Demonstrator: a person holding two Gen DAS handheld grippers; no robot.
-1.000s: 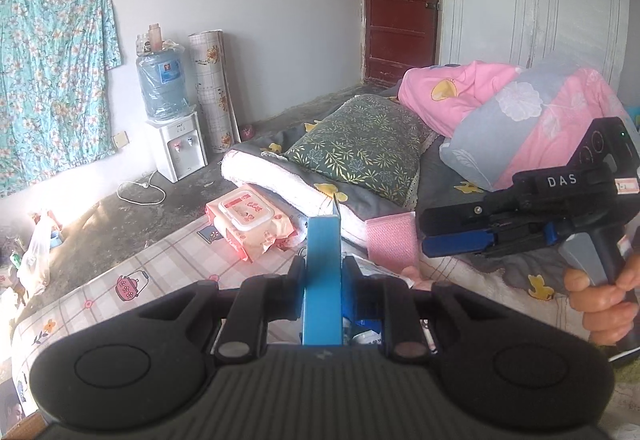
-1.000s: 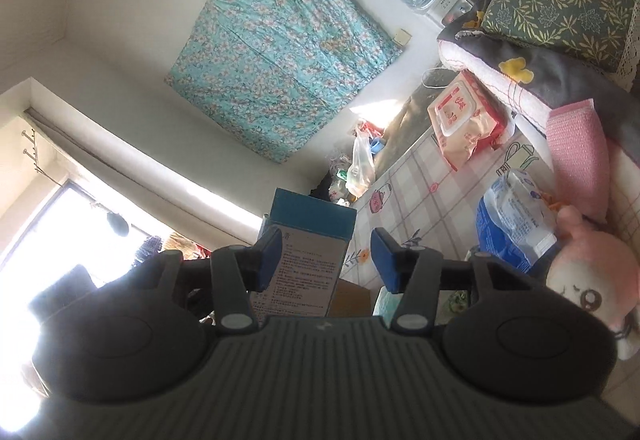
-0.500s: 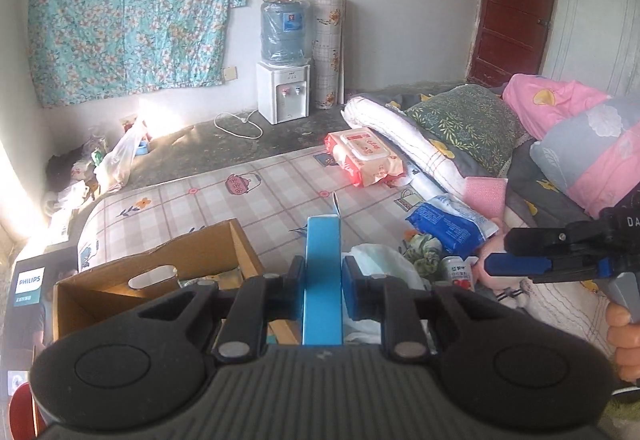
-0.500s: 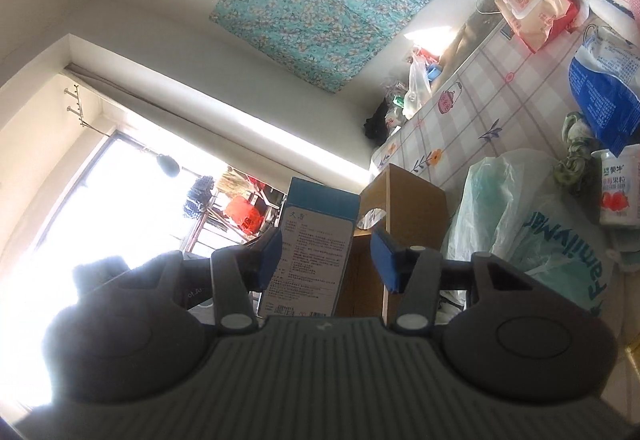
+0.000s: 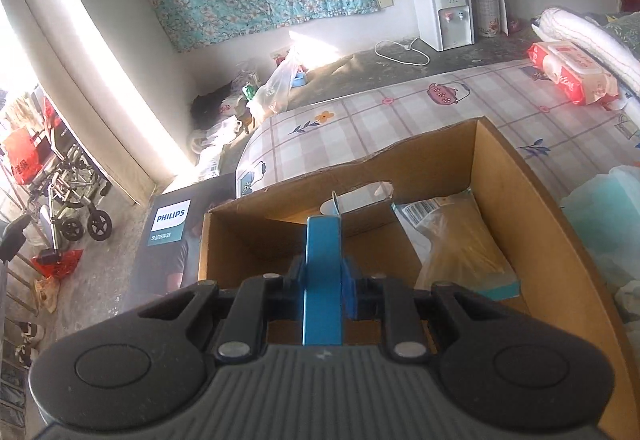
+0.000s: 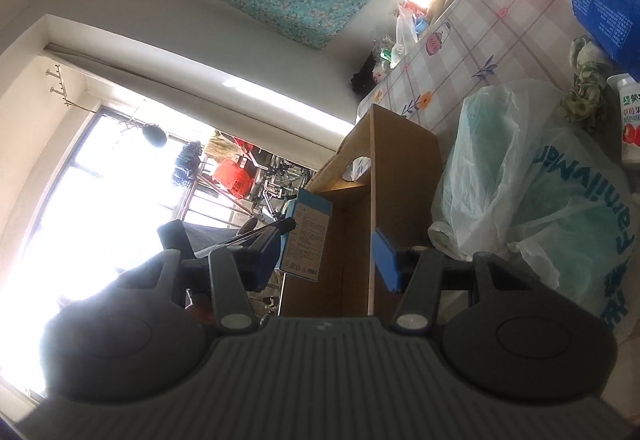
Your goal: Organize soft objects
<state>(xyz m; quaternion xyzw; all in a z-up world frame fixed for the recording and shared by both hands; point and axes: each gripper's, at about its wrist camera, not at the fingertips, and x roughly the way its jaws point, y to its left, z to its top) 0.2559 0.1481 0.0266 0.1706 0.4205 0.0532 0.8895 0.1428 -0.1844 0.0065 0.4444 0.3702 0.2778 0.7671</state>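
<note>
My left tool clamps the thin blue box over the cardboard box; right tool gapes half open, empty. If I let go too high, the carton could tip onto the bagged packet or clip the rim.

Cardboard box on the bed; wrapped packet inside it; plastic bag just beside the box

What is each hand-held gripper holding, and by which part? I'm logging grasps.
The left hand-held gripper clamps a slim blue box by its flat faces, near its lower end. The right hand-held gripper holds nothing.
</note>
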